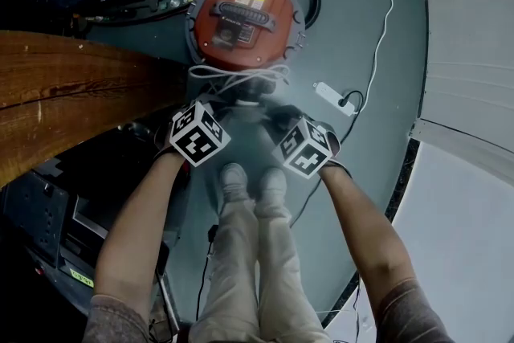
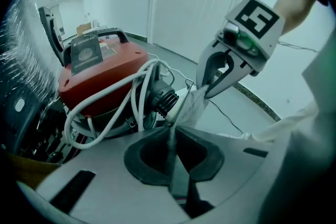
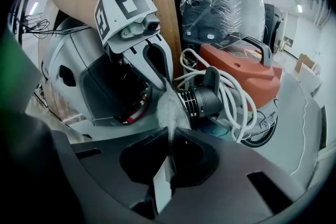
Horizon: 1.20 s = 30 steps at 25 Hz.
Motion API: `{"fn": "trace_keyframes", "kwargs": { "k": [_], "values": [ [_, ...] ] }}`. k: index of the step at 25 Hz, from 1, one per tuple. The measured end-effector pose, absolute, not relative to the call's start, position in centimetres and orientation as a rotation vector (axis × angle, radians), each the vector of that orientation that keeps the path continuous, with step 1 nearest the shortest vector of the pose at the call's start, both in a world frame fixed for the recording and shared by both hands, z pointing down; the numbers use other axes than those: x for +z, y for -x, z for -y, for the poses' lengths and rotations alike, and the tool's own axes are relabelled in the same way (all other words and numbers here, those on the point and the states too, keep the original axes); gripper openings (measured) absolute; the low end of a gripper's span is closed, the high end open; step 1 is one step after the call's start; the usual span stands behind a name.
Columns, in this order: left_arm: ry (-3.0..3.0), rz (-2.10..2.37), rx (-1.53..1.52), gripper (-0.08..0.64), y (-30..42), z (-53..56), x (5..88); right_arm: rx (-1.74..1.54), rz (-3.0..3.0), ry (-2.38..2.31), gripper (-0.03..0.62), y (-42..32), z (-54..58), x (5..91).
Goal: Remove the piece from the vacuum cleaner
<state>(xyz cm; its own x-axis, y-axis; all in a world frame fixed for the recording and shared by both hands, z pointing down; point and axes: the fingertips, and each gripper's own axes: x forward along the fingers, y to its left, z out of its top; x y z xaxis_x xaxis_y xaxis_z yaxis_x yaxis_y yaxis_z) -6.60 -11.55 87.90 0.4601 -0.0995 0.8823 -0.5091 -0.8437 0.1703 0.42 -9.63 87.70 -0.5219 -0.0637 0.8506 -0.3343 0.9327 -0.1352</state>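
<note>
While looking steeply down, taking in the grey floor point(image 1: 353, 36) first, broad underfoot, both shoes point(image 1: 253, 181) planted close to the work. Next the red vacuum cleaner point(image 1: 245, 12), parked on that floor just ahead, handle on top, low enough to reach from above. Draped round its near side, a white cord point(image 1: 239, 76), looped in loose coils and crowding the black ribbed inlet point(image 2: 163, 98). Right in front of that inlet, off the floor, the piece point(image 2: 195, 106): whitish, thin, limp like cloth. Held between both claws, likely to draw it away evenly rather than tear it. Left claw point(image 2: 171, 134) pressed together on one end of it; right claw point(image 3: 171, 134) pinching the other end. Both angled downward, meeting nose to nose near the inlet. Attached to the machine somewhere or already free: cannot tell.
</note>
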Motion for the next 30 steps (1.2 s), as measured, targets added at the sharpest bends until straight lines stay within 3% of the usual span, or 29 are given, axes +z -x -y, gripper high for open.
{"fn": "trace_keyframes", "kwargs": {
  "k": [30],
  "values": [
    [-2.280, 0.549, 1.359, 0.026, 6.9, 9.3, 87.4, 0.463, 2.105, -0.376, 0.012, -0.2, 6.8, 87.7]
  ]
}}
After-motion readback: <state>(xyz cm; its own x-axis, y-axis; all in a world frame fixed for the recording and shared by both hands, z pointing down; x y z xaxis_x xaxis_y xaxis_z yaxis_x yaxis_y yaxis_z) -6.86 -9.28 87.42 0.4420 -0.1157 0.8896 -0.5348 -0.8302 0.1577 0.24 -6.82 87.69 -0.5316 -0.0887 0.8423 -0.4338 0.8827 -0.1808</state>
